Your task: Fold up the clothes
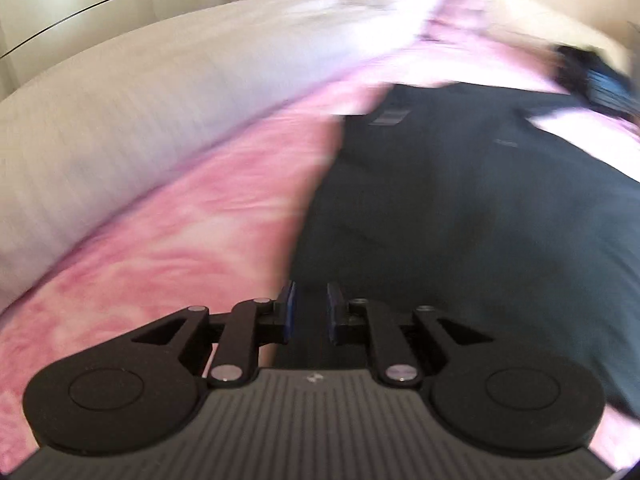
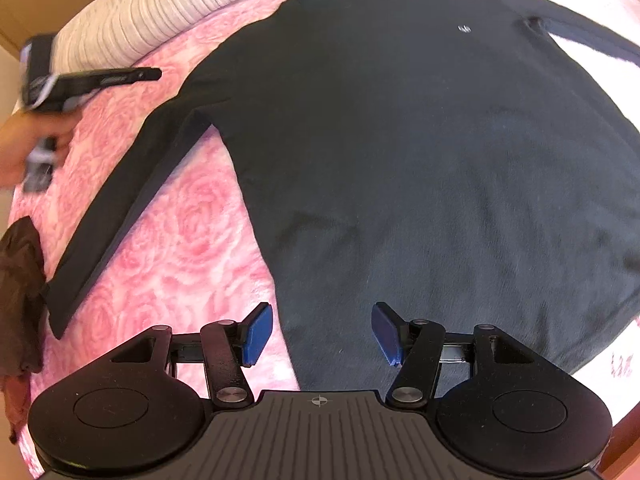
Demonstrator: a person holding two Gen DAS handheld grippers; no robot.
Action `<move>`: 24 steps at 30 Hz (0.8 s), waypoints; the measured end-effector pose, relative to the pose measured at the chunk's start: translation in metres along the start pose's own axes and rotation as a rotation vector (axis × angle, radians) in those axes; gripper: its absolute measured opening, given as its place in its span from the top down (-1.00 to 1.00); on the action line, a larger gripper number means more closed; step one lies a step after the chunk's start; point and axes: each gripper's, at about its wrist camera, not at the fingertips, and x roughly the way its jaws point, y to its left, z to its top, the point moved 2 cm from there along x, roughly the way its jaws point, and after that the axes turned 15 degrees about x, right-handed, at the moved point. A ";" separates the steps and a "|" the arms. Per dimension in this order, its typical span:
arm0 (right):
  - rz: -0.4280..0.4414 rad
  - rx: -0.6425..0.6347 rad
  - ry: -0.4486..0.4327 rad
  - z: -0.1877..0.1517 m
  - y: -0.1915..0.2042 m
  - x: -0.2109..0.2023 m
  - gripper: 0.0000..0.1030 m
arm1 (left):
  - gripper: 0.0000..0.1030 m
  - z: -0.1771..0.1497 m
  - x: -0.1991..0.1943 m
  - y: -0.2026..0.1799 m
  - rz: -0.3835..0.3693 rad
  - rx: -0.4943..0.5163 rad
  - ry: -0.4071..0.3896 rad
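The black sweater [image 2: 420, 152] lies flat and face up on the pink blanket [image 2: 192, 216], with the collar toward the white pillow [image 2: 160, 4] and the hem close to us. One sleeve [image 2: 120, 208] lies out straight at an angle from the body, and the other sleeve [image 2: 592, 36] runs off toward the far edge. Spread like this, the sweater fits equally a garment laid out for folding and one that is opened again, so we do not judge how far the work is. Our right gripper [image 2: 322, 332] hovers over the hem corner with the jaws spread wide and nothing between them. Our left gripper [image 1: 311, 310] is over the side edge of the sweater; its jaws stand a little apart and hold no cloth, and this view is blurred. In the right view the left hand [image 2: 28, 148] is beside the near sleeve. A brown cloth [image 2: 20, 296] lies at the end of this sleeve, touching the cuff. For a good fold we judge that each grip must take the edge of the cloth fully, both layers together, and that the two grippers should lift evenly, so the knit does not stretch or wrinkle. The brown cloth could catch on the sleeve.
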 end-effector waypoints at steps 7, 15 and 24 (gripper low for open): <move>-0.013 0.031 0.023 -0.021 -0.013 0.001 -0.14 | 0.73 -0.006 0.033 -0.055 -0.130 0.153 0.119; -0.039 0.158 -0.017 -0.046 -0.038 -0.023 -0.14 | 0.72 -0.003 0.008 -0.054 -0.073 0.186 0.049; -0.070 0.192 -0.020 -0.075 -0.043 -0.031 -0.14 | 0.66 -0.007 0.056 -0.065 -0.206 0.160 0.126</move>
